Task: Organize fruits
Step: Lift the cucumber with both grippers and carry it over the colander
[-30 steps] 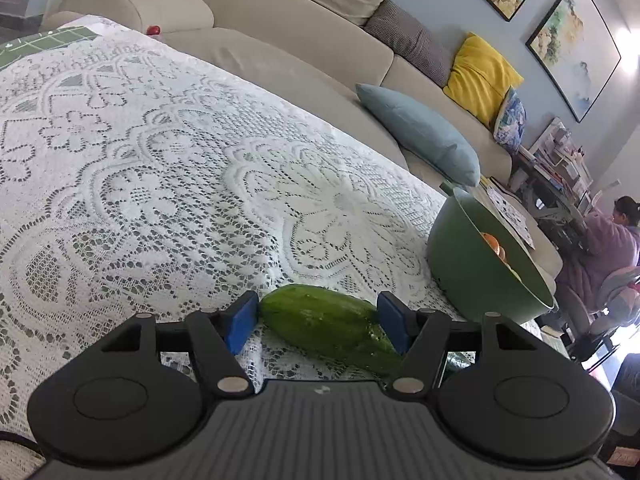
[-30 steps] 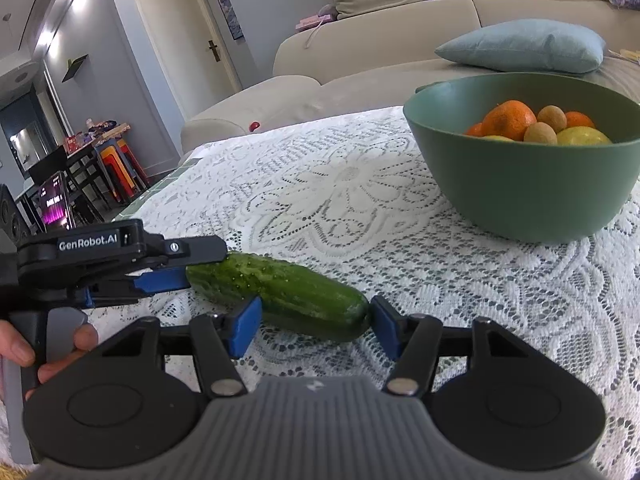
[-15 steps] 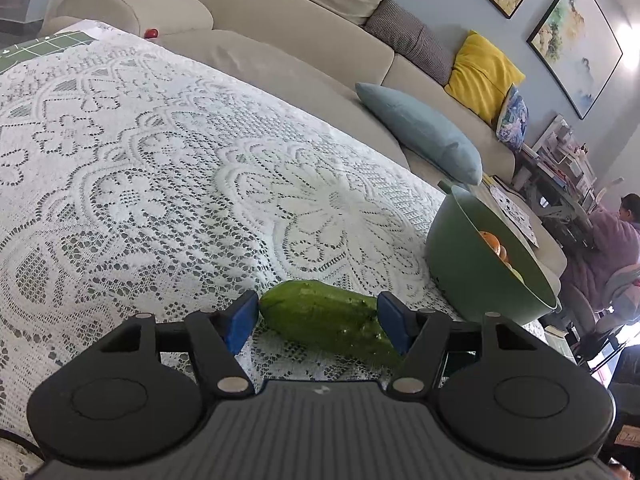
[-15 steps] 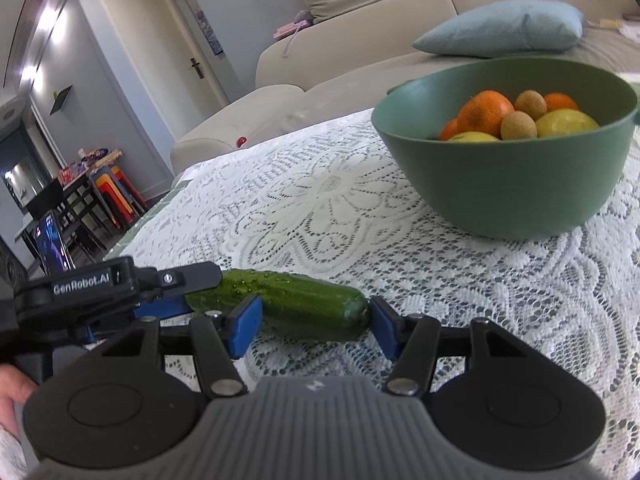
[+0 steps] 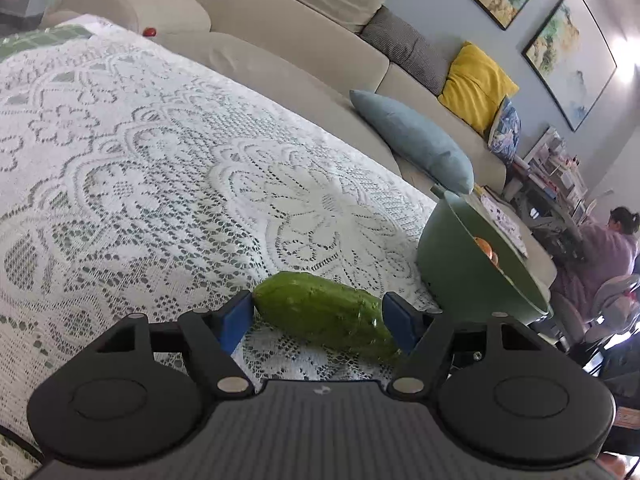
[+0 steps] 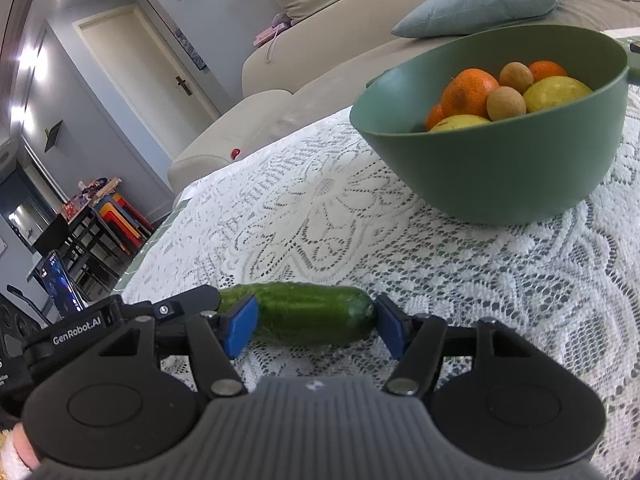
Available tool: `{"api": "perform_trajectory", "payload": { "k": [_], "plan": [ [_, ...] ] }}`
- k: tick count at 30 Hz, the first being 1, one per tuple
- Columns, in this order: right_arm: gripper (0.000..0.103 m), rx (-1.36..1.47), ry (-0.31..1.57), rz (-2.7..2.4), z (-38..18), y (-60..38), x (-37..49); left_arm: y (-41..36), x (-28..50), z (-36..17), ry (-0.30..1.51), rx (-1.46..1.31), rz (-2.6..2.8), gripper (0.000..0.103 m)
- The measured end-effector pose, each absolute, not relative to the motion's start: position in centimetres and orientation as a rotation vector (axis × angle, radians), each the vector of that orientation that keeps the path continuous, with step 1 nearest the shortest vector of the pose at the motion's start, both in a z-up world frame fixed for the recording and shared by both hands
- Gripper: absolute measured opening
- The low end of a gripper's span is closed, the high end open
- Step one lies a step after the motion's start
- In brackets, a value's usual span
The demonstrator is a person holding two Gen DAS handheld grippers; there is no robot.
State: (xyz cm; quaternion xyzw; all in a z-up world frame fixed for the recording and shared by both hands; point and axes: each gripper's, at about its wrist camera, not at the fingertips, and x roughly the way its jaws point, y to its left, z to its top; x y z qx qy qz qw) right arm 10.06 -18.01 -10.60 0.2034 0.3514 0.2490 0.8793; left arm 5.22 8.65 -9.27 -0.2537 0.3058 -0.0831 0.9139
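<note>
We have both tools at the cucumber (image 5: 326, 314), which lies flat on the lace tablecloth (image 5: 160, 184) of the tabletop, near us and to the left of the green bowl (image 6: 500, 168). The left tool (image 5: 318, 322) straddles its near-left end, and its jaws are opening; the pads stand just beside the skin and we cannot see them pressing. The right tool (image 6: 314, 324) brackets the other end lengthwise, and its jaws are opening too, the right pad at the tip, the left pad alongside the body. Neither seems to have a firm hold.

To do this step well, we judge that one tool should take the cucumber across its width near the middle while the other backs clear, since an end-to-end hold on a slick, rounded thing may slip. Then lift it over the rim and lay it on the oranges (image 6: 466, 94), lemons (image 6: 556, 92) and kiwis (image 6: 506, 104).

The lace could snag a low pad. Beyond stand a beige sofa (image 5: 288, 36) with a blue cushion (image 5: 416, 140), and a person (image 5: 608, 244) sits far right.
</note>
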Motion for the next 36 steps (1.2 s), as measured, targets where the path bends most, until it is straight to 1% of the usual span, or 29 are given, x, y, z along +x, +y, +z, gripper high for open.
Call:
{"api": "perform_trajectory", "payload": {
  "k": [1, 3, 6, 8, 21, 36],
  "plan": [
    [0.061, 0.413, 0.730, 0.513, -10.5, -17.9, 10.0, 8.4, 5.2, -9.2, 0.629, -0.508, -0.167, 0.080],
    [0.058, 0.405, 0.725, 0.507, -10.5, -17.9, 10.1, 8.2, 5.2, -9.1, 0.628, -0.486, -0.153, 0.075],
    [0.057, 0.422, 0.726, 0.508, -10.4, -18.2, 10.2, 8.5, 5.2, -9.0, 0.630, -0.508, -0.158, 0.074],
    [0.056, 0.416, 0.718, 0.509, -10.3, -18.3, 10.2, 8.5, 5.1, -8.9, 0.631, -0.503, -0.154, 0.071],
    [0.056, 0.390, 0.644, 0.544, -7.6, -18.8, 10.0, 8.1, 4.7, -6.2, 0.578, -0.485, -0.155, 0.071],
    [0.055, 0.389, 0.572, 0.528, -3.2, -21.9, 11.9, 5.0, 7.6, -2.2, 0.536, -0.480, -0.175, 0.071]
  ]
}}
